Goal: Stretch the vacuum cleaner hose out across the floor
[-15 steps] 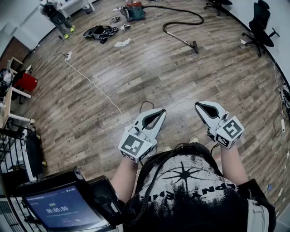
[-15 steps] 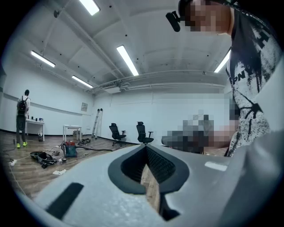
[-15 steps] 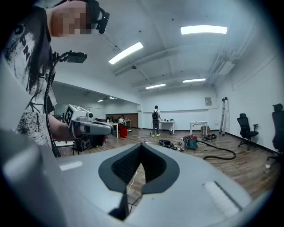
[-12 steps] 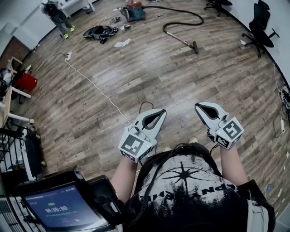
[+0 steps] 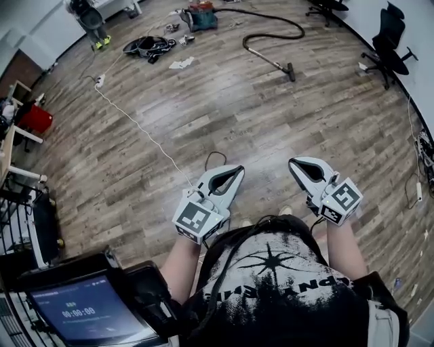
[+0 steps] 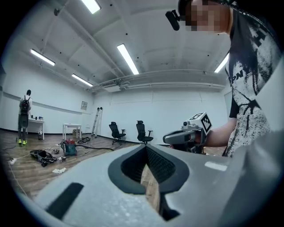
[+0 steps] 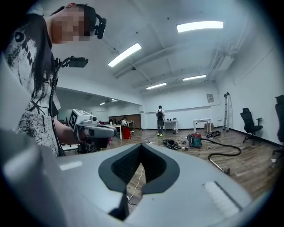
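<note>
Left claw (image 5: pixel 241 168), right claw (image 5: pixel 291 165) tips together, empty; hose (image 5: pixel 274 34) far, tiny.

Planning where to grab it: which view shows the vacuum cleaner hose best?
The head view: from above, the whole hose shows, curling from the vacuum cleaner to the floor nozzle. The right gripper view shows the hose low and foreshortened; the left gripper view only a thin dark stretch.

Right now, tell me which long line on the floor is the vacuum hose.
The thick black hose, looping from the vacuum cleaner to its nozzle; the other is a thin white cord.
</note>
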Available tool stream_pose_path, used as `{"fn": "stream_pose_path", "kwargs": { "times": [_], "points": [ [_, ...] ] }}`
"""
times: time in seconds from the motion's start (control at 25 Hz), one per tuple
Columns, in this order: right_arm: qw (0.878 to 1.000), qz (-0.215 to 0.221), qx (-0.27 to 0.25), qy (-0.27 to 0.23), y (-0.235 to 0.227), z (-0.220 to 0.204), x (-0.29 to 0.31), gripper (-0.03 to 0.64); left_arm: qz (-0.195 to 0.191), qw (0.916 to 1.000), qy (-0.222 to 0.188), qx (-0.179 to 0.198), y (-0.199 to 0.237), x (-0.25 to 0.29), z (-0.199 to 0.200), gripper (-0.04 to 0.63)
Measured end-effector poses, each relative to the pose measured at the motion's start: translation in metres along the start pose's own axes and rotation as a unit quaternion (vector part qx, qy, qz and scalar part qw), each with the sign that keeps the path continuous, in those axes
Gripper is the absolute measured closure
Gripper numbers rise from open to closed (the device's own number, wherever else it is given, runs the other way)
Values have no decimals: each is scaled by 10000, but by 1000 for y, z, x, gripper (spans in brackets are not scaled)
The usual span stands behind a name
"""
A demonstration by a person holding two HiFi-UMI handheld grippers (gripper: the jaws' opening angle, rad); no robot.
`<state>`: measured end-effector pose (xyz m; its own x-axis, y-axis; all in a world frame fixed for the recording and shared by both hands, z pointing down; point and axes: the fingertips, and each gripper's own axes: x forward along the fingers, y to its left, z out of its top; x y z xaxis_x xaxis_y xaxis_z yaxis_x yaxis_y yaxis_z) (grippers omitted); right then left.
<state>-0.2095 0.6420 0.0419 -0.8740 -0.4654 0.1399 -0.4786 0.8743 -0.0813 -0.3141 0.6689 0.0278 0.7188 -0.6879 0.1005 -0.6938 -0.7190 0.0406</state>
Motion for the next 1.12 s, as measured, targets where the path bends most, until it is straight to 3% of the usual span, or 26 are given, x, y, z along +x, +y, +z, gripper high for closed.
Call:
{"fn": "stream_pose_path", "kwargs": {
  "times": [0.64,0.8,1.12],
  "points": [
    [9994,216,233,-168,10,6,13,609,-335,9994,50,-50,-1,-2,-11,595],
    [9993,226,261,-168,10,7,13,609,-146,9999,-43,0,2,-6,-4,595],
    [9991,208,327,-158,-34,-1,44,609,18,9999,-81,-121,49,18,-21,595]
  ]
}}
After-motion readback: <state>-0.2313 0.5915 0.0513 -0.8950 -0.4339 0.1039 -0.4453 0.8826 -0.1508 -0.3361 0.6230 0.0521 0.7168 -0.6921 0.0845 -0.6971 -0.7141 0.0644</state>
